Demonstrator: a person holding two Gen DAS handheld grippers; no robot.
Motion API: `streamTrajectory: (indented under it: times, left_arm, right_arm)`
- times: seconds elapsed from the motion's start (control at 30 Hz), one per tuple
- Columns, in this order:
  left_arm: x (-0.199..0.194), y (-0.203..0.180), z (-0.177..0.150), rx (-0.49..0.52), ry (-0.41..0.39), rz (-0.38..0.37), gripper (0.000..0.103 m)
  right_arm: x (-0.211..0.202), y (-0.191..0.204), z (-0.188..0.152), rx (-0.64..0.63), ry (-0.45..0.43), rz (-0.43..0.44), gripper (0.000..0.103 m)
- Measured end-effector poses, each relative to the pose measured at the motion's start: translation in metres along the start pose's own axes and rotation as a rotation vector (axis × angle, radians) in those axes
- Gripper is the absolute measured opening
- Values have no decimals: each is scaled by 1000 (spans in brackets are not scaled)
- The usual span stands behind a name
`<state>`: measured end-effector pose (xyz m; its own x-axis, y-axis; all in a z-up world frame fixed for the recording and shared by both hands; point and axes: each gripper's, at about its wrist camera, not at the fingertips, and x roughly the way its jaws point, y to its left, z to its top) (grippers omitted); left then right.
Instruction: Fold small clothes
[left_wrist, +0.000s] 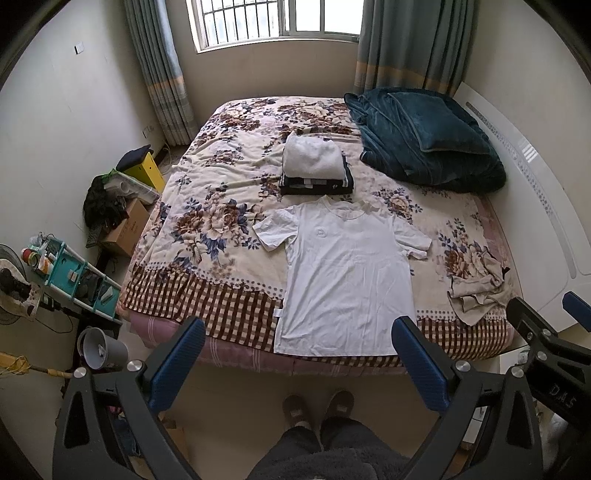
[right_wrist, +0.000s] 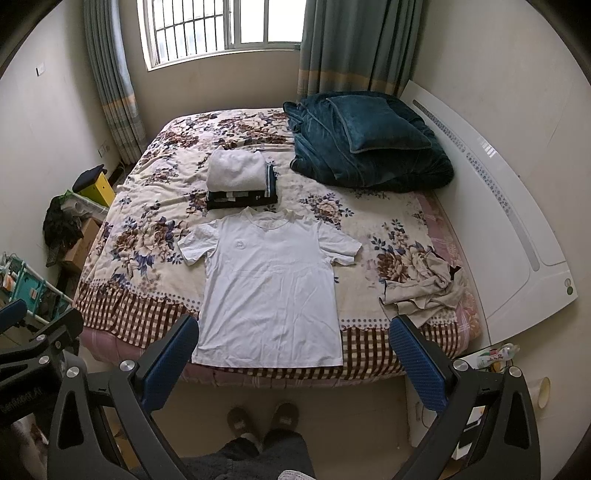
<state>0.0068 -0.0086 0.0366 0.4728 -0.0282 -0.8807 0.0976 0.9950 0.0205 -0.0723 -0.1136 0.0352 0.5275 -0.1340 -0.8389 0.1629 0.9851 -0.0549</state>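
Note:
A white T-shirt (left_wrist: 343, 273) lies flat, front up, at the near edge of the bed, sleeves spread; it also shows in the right wrist view (right_wrist: 269, 288). Behind it stands a stack of folded clothes (left_wrist: 316, 168), white on top of dark ones, seen also in the right wrist view (right_wrist: 240, 179). A crumpled beige garment (left_wrist: 478, 286) lies at the bed's right near corner, seen too in the right wrist view (right_wrist: 424, 288). My left gripper (left_wrist: 299, 338) is open and empty, held back from the bed's edge. My right gripper (right_wrist: 293, 336) is open and empty beside it.
A flowered bedspread (left_wrist: 207, 206) covers the bed. A dark teal quilt and pillow (left_wrist: 424, 140) lie at the far right. A white headboard (left_wrist: 535, 206) runs along the right. Boxes, a teal shelf cart (left_wrist: 70, 273) and clutter stand on the left floor. My slippered feet (left_wrist: 317, 406) are below.

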Motion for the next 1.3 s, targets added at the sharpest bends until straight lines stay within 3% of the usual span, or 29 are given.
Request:
streamTrajectory:
  times: [0.63, 0.8, 1.0, 1.17, 1.3]
  left_arm:
    - [-3, -1, 6, 1, -6, -2, 103]
    - [9, -4, 32, 7, -43, 16, 103]
    - [84, 4, 68, 3, -86, 42, 103]
    - [147, 2, 95, 21, -124, 59, 103]
    - [212, -10, 116, 0, -73, 75, 103]
  right_arm:
    - [-1, 1, 1, -4, 2, 2, 103]
    - [12, 3, 4, 18, 7, -9, 103]
    - [62, -3, 22, 101, 0, -70, 103]
    - [133, -24, 48, 200, -1, -131, 103]
    - [206, -51, 70, 278, 17, -158, 103]
